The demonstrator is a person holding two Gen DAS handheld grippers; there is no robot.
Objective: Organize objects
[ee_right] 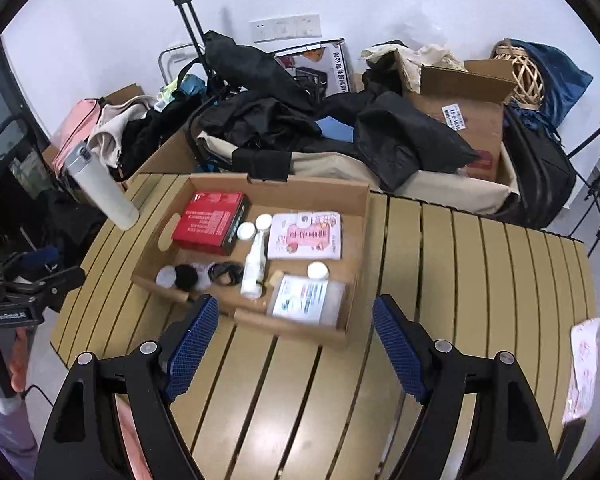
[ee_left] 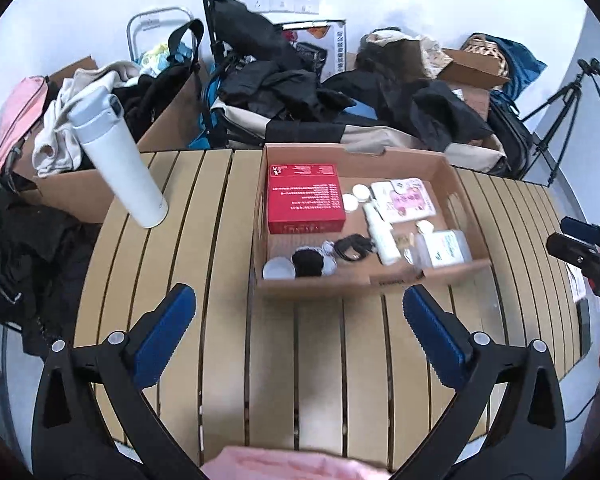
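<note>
A shallow cardboard box (ee_left: 456, 178) (ee_right: 364, 216) sits on the slatted table (ee_left: 204, 240) (ee_right: 480, 264). It holds a red box (ee_left: 305, 196) (ee_right: 210, 222), a pink-and-white packet (ee_left: 408, 200) (ee_right: 306, 236), a white spray bottle (ee_left: 382, 236) (ee_right: 254, 268), a clear flat bottle (ee_left: 446, 250) (ee_right: 306, 298), small white jars, a black cable and a black round item. My left gripper (ee_left: 299, 306) is open and empty in front of the box. My right gripper (ee_right: 295, 314) is open and empty, its fingertips at the box's near edge.
A white flask (ee_left: 118, 160) (ee_right: 100, 188) stands at the table's far left. A pink-and-white packet (ee_right: 584, 368) lies at the table's right edge. Piled bags, clothes and cardboard boxes (ee_right: 464, 120) crowd the wall behind. A tripod (ee_left: 556, 108) stands at right.
</note>
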